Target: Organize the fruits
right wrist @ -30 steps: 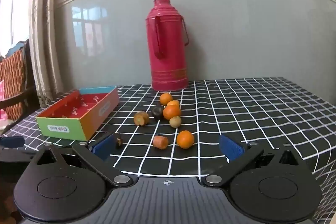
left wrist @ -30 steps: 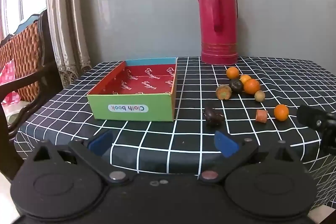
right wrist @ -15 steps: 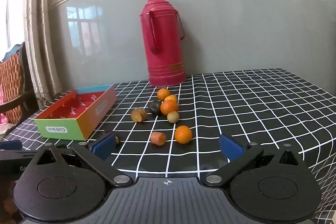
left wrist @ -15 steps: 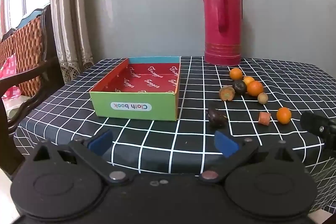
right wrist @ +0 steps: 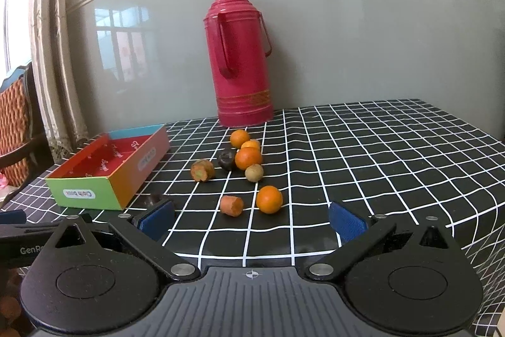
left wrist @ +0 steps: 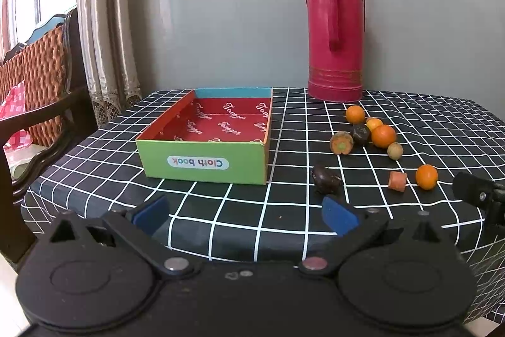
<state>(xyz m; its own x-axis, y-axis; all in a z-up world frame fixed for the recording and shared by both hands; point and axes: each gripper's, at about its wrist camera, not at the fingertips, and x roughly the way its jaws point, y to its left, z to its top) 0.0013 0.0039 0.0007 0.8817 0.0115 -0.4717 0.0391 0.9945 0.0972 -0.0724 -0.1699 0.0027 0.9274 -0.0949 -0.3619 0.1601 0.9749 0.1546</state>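
Ahead of the right tongs [right wrist: 252,223], both pads spread wide and empty, the nearest orange [right wrist: 269,199] lies slightly right on the bench [right wrist: 378,179]. Left tongs [left wrist: 245,215] equally open, nearer the empty box [left wrist: 202,161]; right better placed, in my judgement.

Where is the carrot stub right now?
In the right wrist view, the carrot stub lies on the tablecloth, just left of the nearest orange.
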